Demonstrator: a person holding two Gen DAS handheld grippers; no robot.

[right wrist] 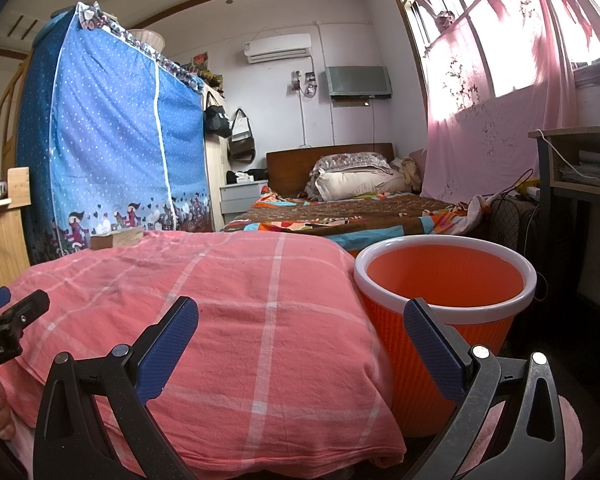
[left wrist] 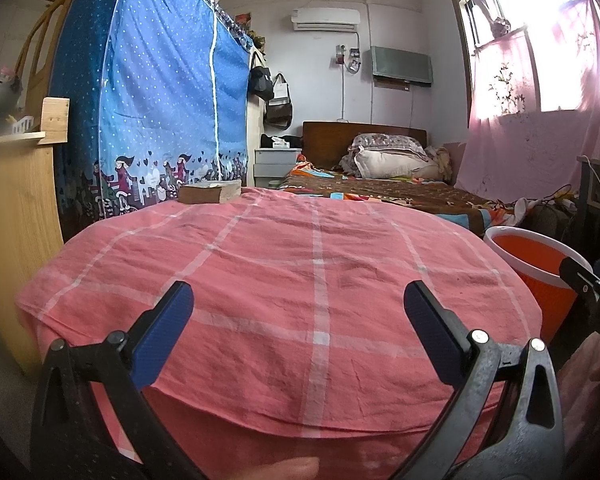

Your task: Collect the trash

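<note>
Left wrist view: your left gripper (left wrist: 298,306) hovering spread wide, empty, over pink checked cloth (left wrist: 284,264); orange bin (left wrist: 540,276) standing at right.
Right wrist view: your right gripper (right wrist: 300,320) gaping, holding nothing; bin (right wrist: 448,312) sitting just beside cloth (right wrist: 204,304), interior showing no trash.

Pink white-checked cloth (right wrist: 220,320), orange white-rimmed bin (right wrist: 444,320), blue white-dotted wardrobe cover (left wrist: 160,92).
</note>
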